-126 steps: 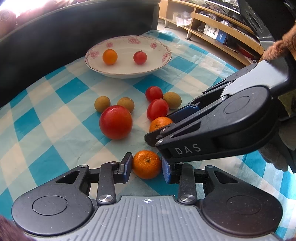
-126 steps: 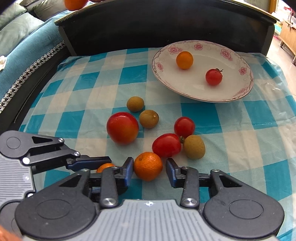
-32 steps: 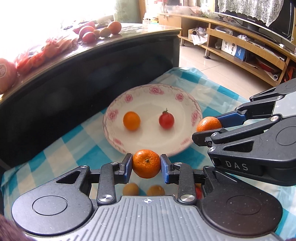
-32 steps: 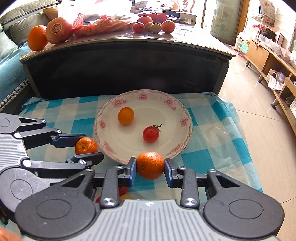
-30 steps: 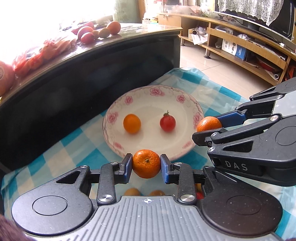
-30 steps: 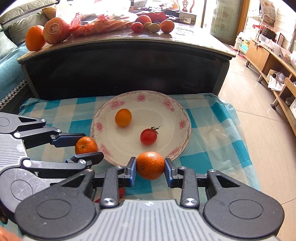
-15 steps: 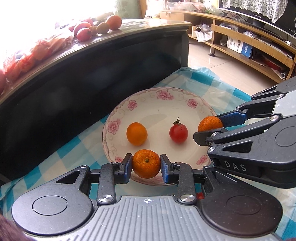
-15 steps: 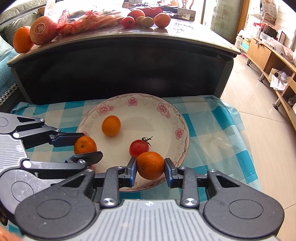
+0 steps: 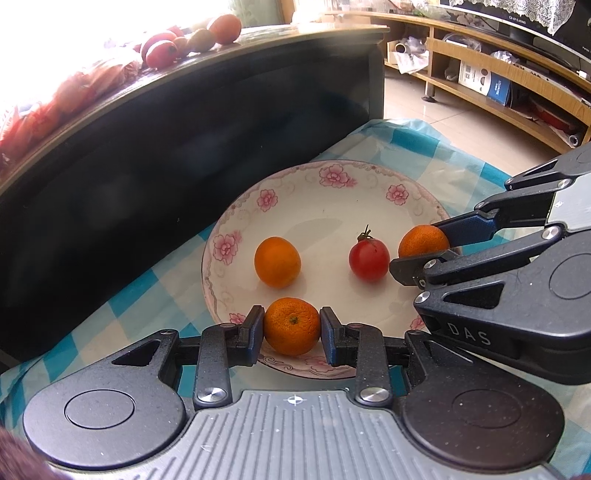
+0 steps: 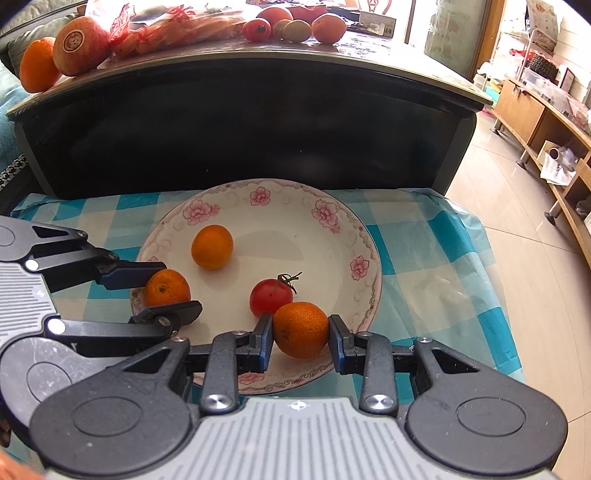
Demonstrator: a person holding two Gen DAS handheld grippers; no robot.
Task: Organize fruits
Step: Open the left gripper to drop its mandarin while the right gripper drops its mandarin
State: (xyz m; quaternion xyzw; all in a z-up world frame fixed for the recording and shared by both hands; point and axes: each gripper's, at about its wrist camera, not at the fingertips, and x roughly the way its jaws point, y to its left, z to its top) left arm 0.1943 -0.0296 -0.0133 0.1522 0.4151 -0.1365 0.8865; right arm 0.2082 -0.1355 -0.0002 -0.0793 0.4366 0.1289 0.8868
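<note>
A white plate with a pink flower rim [image 9: 334, 174] [image 10: 260, 194] lies on the checked cloth. On it rest a small orange [image 9: 277, 262] [image 10: 212, 246] and a cherry tomato [image 9: 369, 260] [image 10: 270, 297]. My left gripper [image 9: 291, 326] [image 10: 175, 288] is shut on a mandarin [image 9: 291, 332] [image 10: 166, 286] low over the plate's near-left rim. My right gripper [image 10: 301, 330] [image 9: 421, 246] is shut on a second mandarin [image 10: 301, 336] [image 9: 421, 238], just in front of the tomato, over the plate's near side.
Blue and white checked cloth [image 10: 424, 266] covers the low surface and ends at the right over tiled floor [image 10: 517, 206]. A dark table [image 10: 258, 122] stands right behind the plate, with loose fruit [image 10: 291, 20] on top. Wooden shelves [image 9: 498, 85] line the far right.
Both grippers lifted mandarins off the cloth and carried them forward. Over the last second they moved in over the plate and came lower, still shut on the fruit.
</note>
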